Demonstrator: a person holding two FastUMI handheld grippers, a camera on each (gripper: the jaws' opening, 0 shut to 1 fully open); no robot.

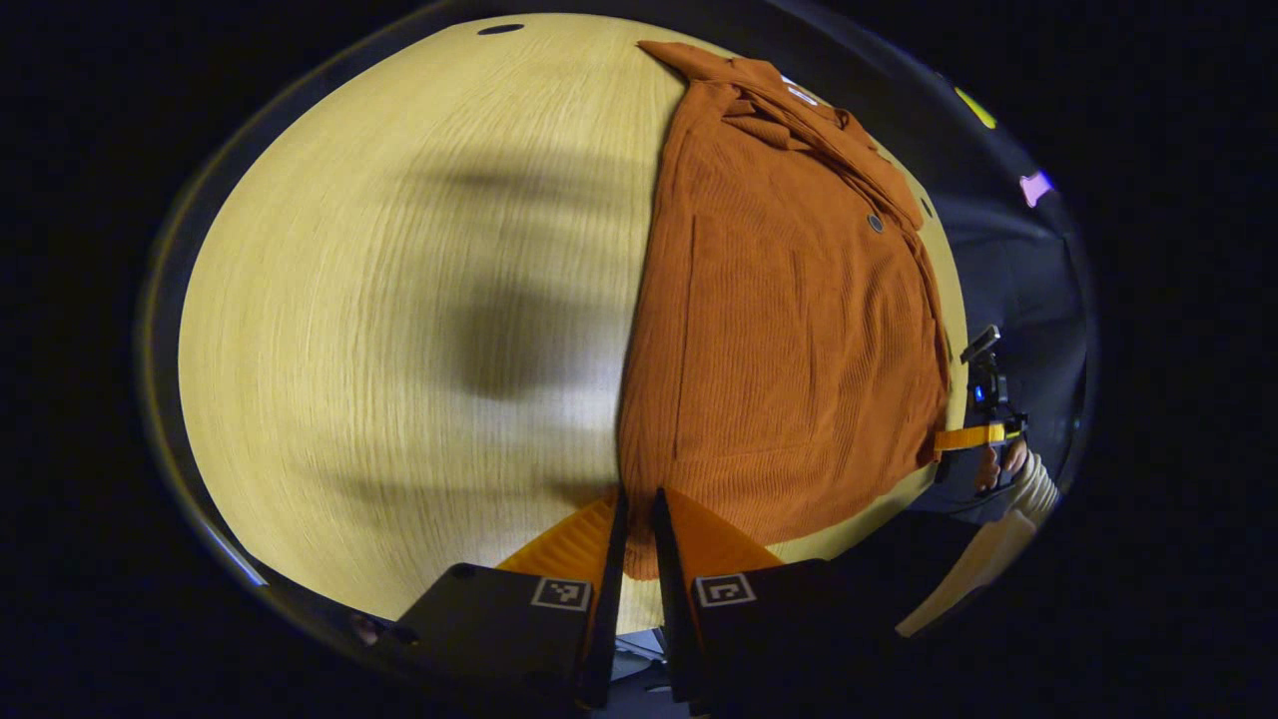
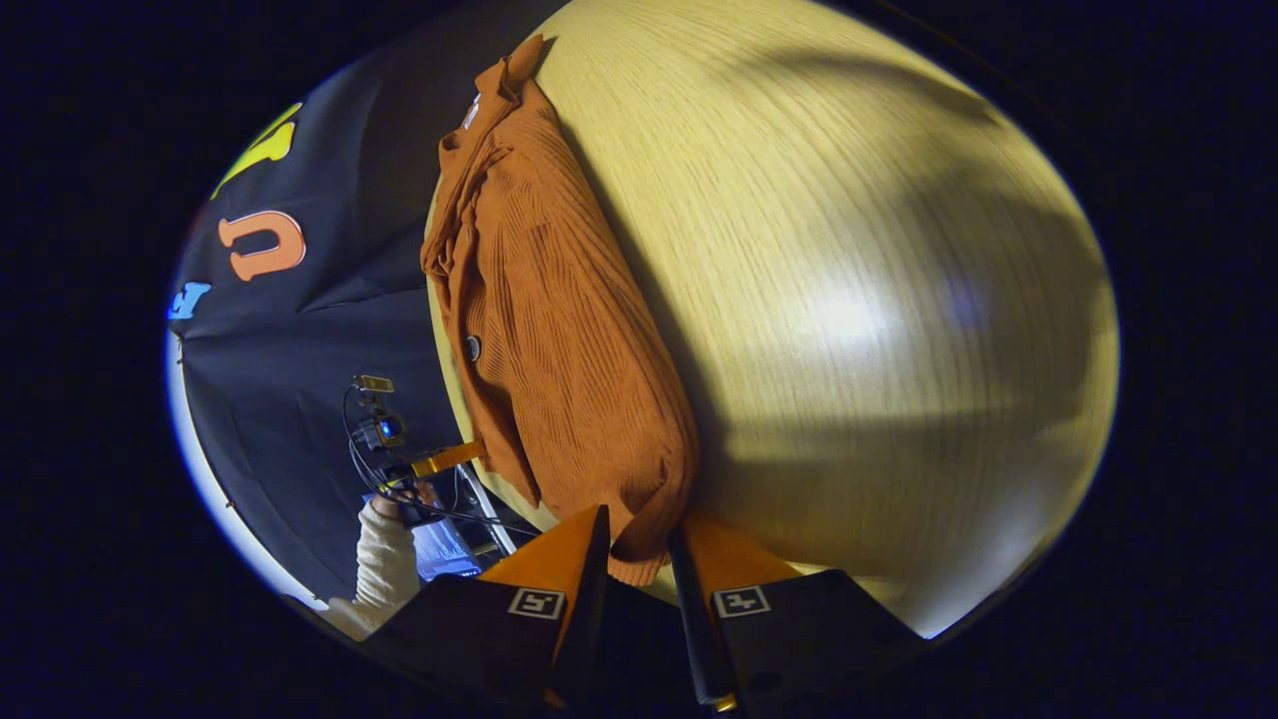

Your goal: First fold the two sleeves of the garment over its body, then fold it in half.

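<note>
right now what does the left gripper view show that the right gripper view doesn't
Left gripper view: the orange ribbed shirt spread broad and flat, the right gripper at its far hem corner, and a dark hole in the table.
Right gripper view: the shirt foreshortened from its side, with the left gripper at the other hem corner.
Both: the shirt's button, the wooden table, and hem between each camera's own fingers.

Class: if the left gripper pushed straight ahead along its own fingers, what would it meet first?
Probably the garment: the left gripper has its jaws already at the hem, nearly closed, and cloth runs ahead over the table. Depth is unclear.
</note>
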